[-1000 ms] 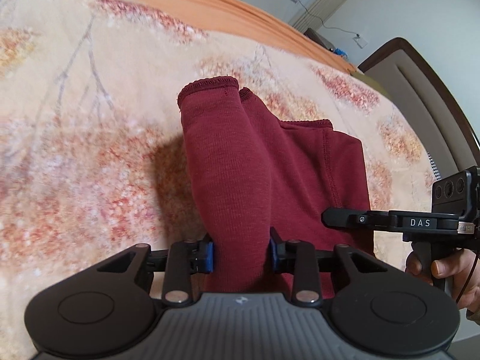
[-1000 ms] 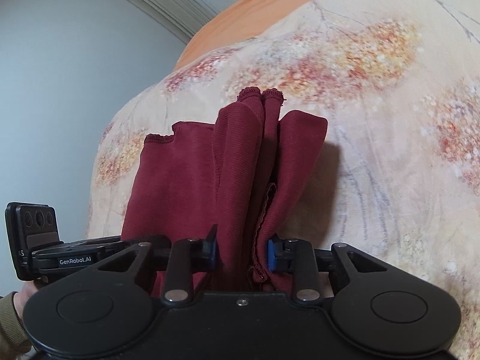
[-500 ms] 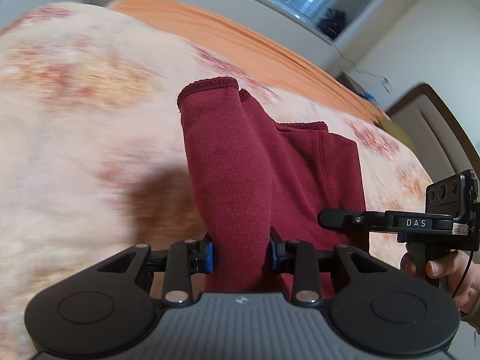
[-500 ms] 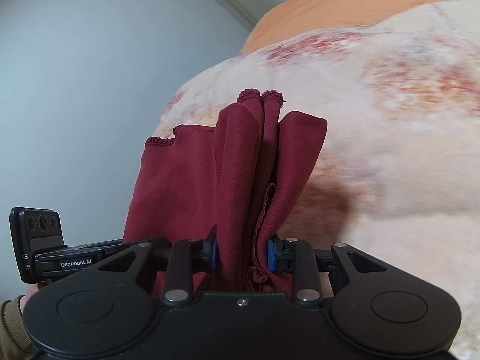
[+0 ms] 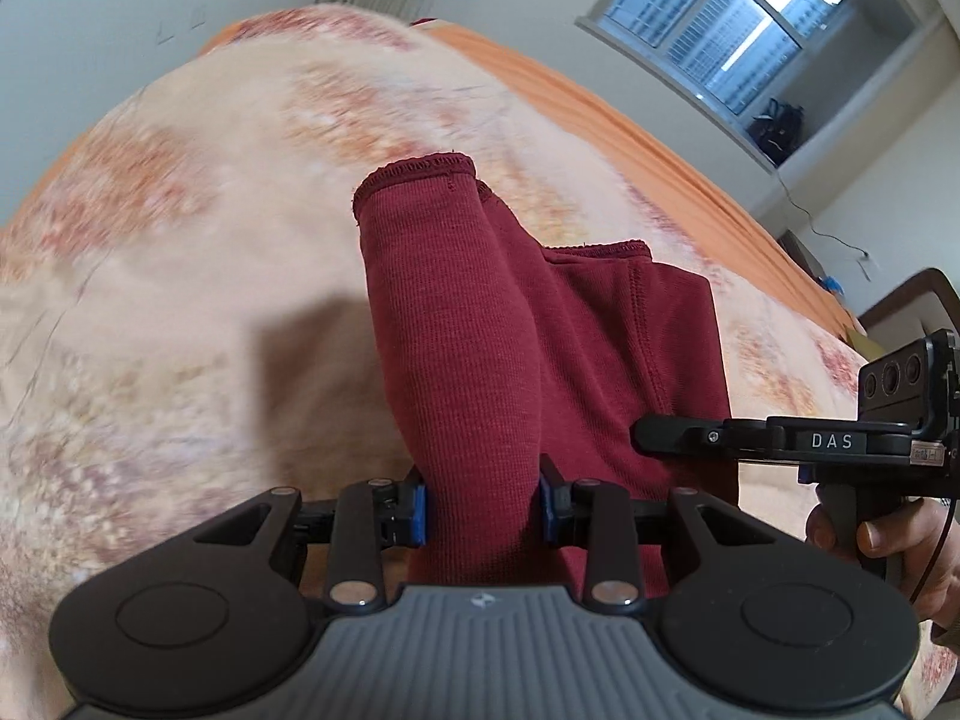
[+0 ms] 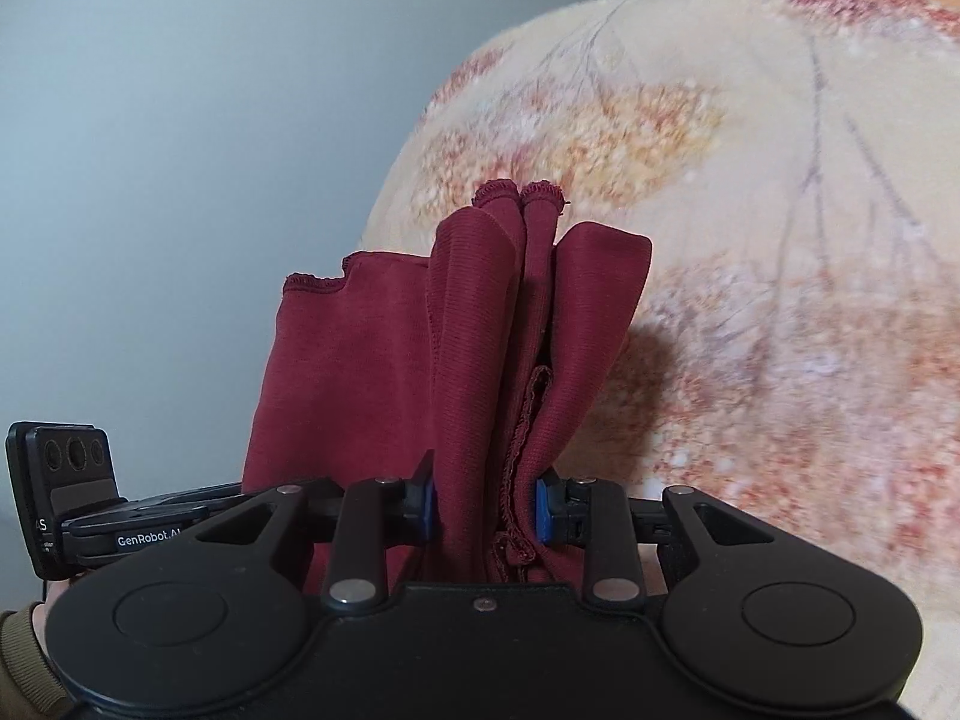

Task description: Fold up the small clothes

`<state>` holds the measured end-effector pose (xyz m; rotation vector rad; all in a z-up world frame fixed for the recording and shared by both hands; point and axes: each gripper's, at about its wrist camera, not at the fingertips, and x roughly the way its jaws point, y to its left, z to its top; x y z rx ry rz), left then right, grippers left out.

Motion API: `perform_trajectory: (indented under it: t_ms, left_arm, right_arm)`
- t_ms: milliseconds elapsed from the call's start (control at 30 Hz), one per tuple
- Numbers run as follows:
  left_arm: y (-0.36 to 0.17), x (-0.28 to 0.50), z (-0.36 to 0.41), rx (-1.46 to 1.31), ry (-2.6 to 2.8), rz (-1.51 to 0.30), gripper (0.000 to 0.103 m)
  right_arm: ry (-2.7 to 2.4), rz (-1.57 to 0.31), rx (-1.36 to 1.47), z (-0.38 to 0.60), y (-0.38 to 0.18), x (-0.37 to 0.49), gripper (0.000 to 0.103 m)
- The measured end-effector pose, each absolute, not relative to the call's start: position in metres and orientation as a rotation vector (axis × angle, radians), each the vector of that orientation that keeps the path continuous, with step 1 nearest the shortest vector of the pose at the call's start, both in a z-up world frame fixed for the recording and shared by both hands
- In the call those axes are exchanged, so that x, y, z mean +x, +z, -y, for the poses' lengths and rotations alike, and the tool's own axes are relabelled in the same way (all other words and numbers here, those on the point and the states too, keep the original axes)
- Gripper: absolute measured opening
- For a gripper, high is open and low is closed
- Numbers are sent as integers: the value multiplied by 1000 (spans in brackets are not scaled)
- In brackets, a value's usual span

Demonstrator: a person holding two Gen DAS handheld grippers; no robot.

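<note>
Both grippers swung across the floral blanket [image 5: 180, 312] since a second ago, window [image 5: 744, 18] now revealed at 1 o'clock, dark red knit garment [image 5: 480, 360] clamped between left gripper [image 5: 483, 507] pads, other bunched edge pinched by right gripper [image 6: 485, 507], garment hung above blanket.

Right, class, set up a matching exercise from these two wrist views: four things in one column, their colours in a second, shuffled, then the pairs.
Things:
1. garment held between the tools
2. blanket under it
3. sheet at the far edge of the bed
4. pads on the right tool

Colours:
A. blue
B. plain orange
C. dark red
D. cream with reddish floral pattern

Pairs: 1-C, 2-D, 3-B, 4-A
</note>
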<state>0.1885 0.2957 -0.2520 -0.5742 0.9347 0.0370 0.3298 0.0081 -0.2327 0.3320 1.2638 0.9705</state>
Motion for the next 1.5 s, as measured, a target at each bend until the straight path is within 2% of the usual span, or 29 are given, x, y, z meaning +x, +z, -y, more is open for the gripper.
perform_trajectory:
  t_ms: [167,267,300,333,600,633,800,867,933,1267,1500]
  left_arm:
    - [-301,182,-320,-605,47,-972,39]
    - [-315,180,-325,-619,46,-967,50]
    - [-317,179,-327,-619,47,-967,56]
    - [-318,178,-328,-615,50,-967,59]
    - [-303,159,-332,-612,87,-966,64]
    - [-300,159,-333,-613,102,-970,65]
    - [-272,155,-323,-578,137,-967,67]
    - [-257,153,-320,-573,151,-952,69]
    - [-239,150,-315,-574,170,-932,73]
    - [-146,113,-272,-551,211,-836,86]
    - [-100,73,-248,-555,244,-772,101]
  right_arm:
    - [920,-1329,259,-29,-274,328,32]
    - [881,-1356,281,-27,-293,328,37]
    - [874,-1359,282,-26,-296,327,41]
    - [867,-1363,281,-25,-297,327,45]
    - [839,-1341,202,-13,-273,318,52]
    - [825,-1333,182,-13,-271,318,57]
    - [792,-1279,129,0,-236,310,57]
    - [794,-1253,139,5,-216,305,61]
    - [796,-1217,148,11,-194,297,73]
    - [809,-1083,184,42,-107,257,84]
    - [873,-1001,186,57,-53,222,92]
